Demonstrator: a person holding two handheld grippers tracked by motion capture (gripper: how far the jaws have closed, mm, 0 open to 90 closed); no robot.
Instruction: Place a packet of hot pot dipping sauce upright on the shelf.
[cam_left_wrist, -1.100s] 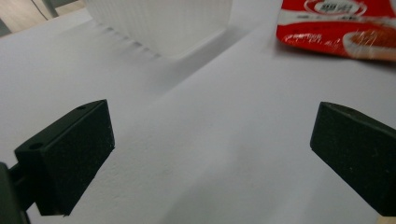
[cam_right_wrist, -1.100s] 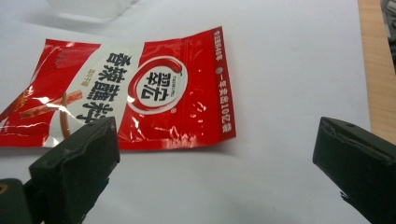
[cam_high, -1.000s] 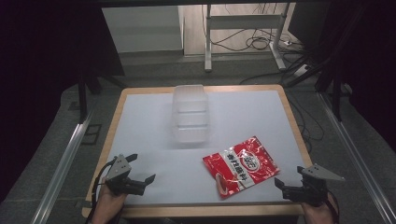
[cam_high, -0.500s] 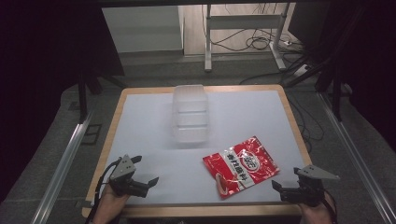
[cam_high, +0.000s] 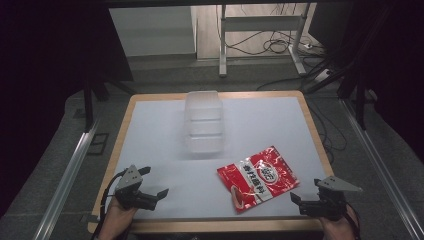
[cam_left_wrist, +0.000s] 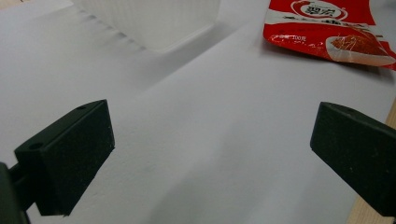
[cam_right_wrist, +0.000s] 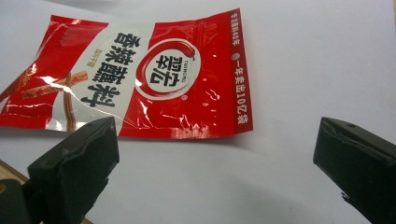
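A red and white snack packet (cam_high: 258, 177) lies flat on the white table top, right of centre near the front; it also fills the upper part of the right gripper view (cam_right_wrist: 140, 79) and shows in the left gripper view's top right corner (cam_left_wrist: 327, 28). A clear plastic box (cam_high: 203, 121) stands behind it in the middle, with its near corner in the left gripper view (cam_left_wrist: 154, 21). My left gripper (cam_high: 159, 196) sits open at the front left, nothing between its jaws (cam_left_wrist: 210, 158). My right gripper (cam_high: 298, 201) is open at the front right, just short of the packet (cam_right_wrist: 215, 163).
The table's wooden rim (cam_high: 220, 226) runs along the front under both hands. Metal rails (cam_high: 65, 180) flank the table on the floor. A metal stand and loose cables (cam_high: 270, 45) lie beyond the far edge.
Both grippers have drifted slightly toward the table's middle along the front edge. Packet and box have not moved.
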